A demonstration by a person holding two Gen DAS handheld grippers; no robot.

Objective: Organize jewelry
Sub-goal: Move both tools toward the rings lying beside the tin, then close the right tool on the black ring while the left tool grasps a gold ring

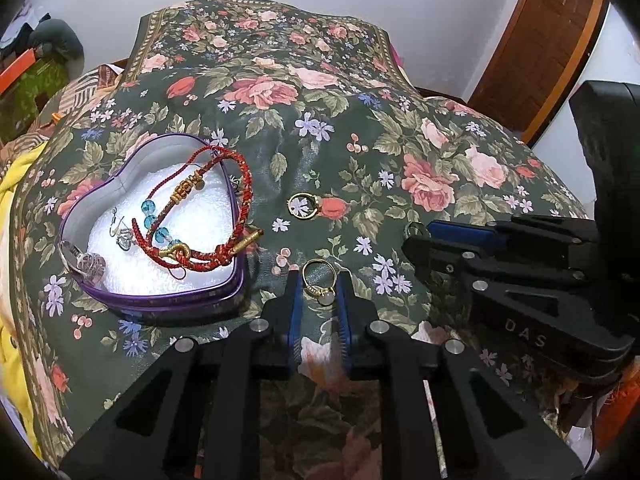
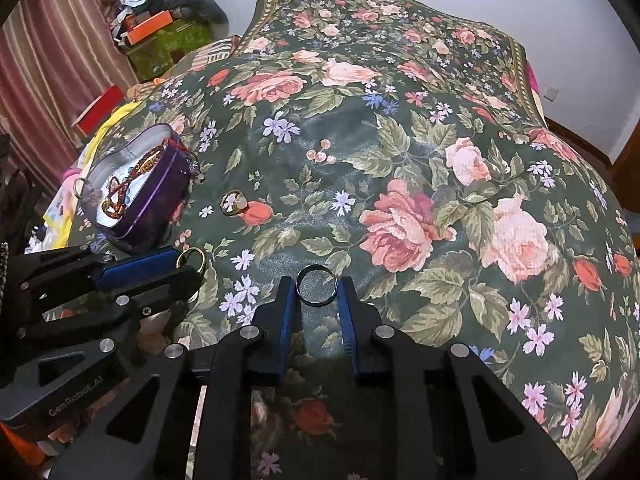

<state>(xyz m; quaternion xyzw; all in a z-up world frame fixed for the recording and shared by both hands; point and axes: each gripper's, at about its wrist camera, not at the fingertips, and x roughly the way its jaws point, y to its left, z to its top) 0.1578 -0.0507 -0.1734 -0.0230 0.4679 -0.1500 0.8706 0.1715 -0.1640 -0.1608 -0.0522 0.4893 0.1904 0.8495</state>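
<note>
Left wrist view: a gold ring with a pale stone (image 1: 319, 282) is being bracketed by the left gripper (image 1: 318, 286), its blue-padded jaws parted on either side; contact cannot be told. A heart-shaped purple tin (image 1: 160, 300) is being shown to the left on the floral cloth (image 1: 360, 128), with red braided bracelets (image 1: 224, 192) draped over its rim. A second gold ring (image 1: 303, 207) is lying beyond.

Right wrist view: a dark metal band (image 2: 317, 284) is being framed between the right gripper (image 2: 317, 292), jaws apart, grip uncertain.

Floral cloth (image 2: 400, 160), orange box (image 2: 149, 28), striped curtain (image 2: 48, 48) in bkgd.
</note>
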